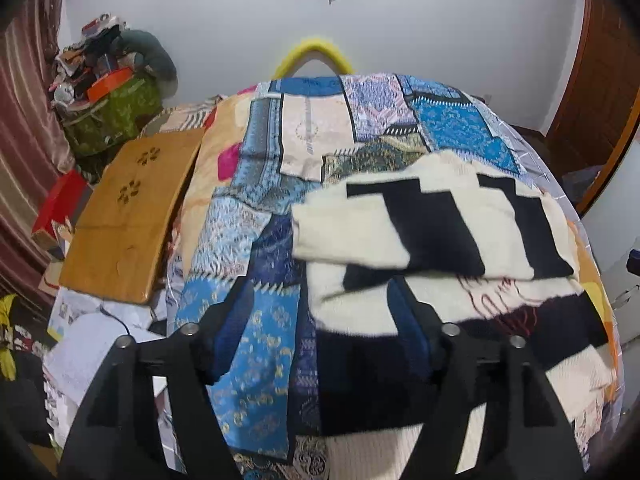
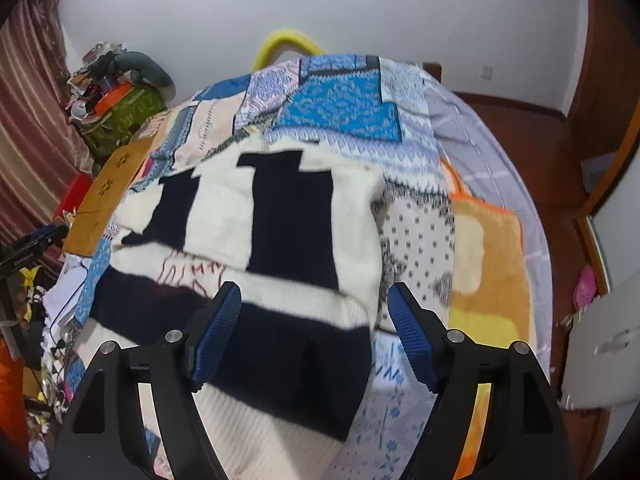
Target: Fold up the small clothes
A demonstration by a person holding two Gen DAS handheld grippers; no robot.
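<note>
Sweater (image 2: 280, 216): folded, mid-frame on quilt (image 2: 344, 104)
Left gripper (image 1: 320, 320): jaws apart, empty
Right gripper (image 2: 316, 320): jaws apart, empty

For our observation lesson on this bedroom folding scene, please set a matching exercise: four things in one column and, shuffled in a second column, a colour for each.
Column one:
1. Knitted garment
2. Gripper pads
3. Curved tube beyond the bed
4. Bag under the clutter pile

Column two:
A. Yellow
B. Green
C. Cream with black blocks
D. Blue

Pairs: 1-C, 2-D, 3-A, 4-B
</note>
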